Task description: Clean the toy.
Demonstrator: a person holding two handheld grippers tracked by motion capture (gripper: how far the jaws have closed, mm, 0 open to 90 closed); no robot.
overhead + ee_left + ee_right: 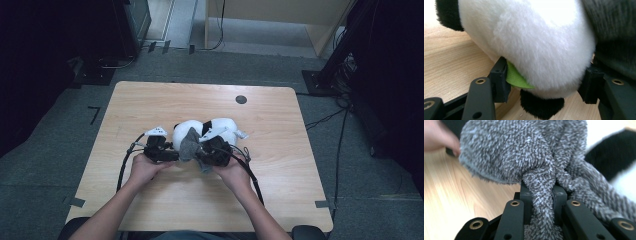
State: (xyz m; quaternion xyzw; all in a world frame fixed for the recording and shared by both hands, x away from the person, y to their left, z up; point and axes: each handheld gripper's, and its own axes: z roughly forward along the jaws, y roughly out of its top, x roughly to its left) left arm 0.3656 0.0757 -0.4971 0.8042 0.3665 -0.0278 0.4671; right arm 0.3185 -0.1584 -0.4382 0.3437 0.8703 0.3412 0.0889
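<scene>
The high view looked forward and down over the whole surface [150, 100] from the person's edge. Each gripper view sat very close along its own tongs; all three shared the plush panda [220, 127] and grey cloth [506, 152].

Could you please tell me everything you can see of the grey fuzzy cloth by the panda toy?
The grey cloth looks like soft, shaggy knit, speckled light and dark. It is bunched into a twisted strand that the right gripper pinches between its fingers, while the rest fans out above the wooden table. It drapes against the black-and-white plush panda, which the left gripper clamps from the other side.
</scene>
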